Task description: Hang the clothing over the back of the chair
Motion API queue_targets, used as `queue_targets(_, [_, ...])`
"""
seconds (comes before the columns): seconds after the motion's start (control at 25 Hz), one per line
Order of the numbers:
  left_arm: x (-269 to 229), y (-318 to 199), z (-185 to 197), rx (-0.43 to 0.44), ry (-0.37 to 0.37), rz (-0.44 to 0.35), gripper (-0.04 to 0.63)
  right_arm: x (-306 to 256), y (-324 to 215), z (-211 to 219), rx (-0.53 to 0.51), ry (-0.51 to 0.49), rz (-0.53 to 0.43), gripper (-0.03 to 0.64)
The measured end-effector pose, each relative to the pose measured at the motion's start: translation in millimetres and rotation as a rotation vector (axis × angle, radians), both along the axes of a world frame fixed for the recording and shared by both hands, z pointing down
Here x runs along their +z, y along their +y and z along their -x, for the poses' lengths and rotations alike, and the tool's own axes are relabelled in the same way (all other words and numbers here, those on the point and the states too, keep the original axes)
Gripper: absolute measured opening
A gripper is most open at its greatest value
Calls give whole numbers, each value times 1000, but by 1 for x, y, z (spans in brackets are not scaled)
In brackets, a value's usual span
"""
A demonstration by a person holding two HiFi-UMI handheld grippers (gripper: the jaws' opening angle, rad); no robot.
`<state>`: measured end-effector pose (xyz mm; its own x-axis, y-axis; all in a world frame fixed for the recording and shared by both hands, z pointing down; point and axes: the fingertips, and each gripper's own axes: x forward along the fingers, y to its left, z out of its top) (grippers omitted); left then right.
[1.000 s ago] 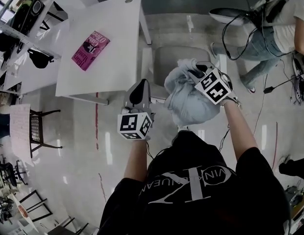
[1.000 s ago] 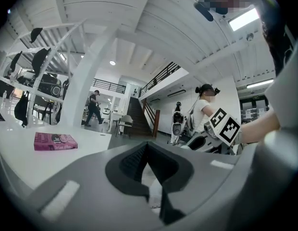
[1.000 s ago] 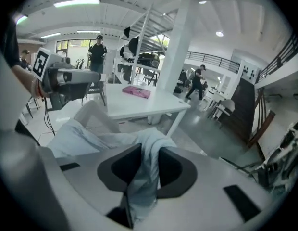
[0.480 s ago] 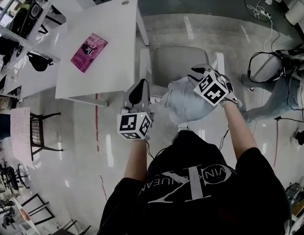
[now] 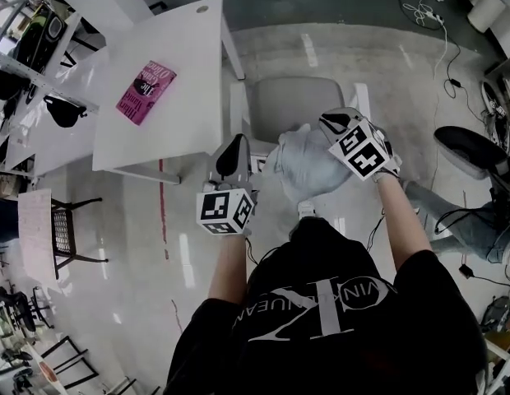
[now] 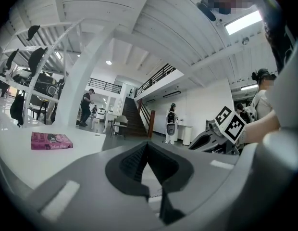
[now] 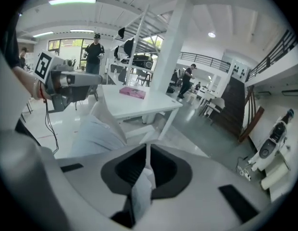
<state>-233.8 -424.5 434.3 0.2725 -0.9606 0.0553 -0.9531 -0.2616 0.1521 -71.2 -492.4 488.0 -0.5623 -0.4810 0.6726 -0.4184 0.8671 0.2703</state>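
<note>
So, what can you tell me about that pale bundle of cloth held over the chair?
The clothing is a pale blue-grey garment of soft, thin-looking fabric, crumpled into a loose, rounded bundle. It is held up above the grey chair, not yet draped on it. The right tongs are shut on a fold of it.

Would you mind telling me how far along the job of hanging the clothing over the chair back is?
Done: the pale blue cloth garment is picked up, with a fold pinched in the shut right gripper. In hand: it hangs bunched above the grey padded chair, and the left gripper is beside it, shut on nothing. Left: draping it over the chair's back, which is not yet done.
</note>
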Motion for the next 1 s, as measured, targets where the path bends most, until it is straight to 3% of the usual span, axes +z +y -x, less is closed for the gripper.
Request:
queue_targets(0.32, [-4, 19, -8, 31, -14, -12, 12, -36, 22, -20, 156, -240, -16, 14])
queue_targets(1.0, [-3, 87, -24, 102, -37, -20, 12, -61, 117, -61, 322, -456, -78, 14])
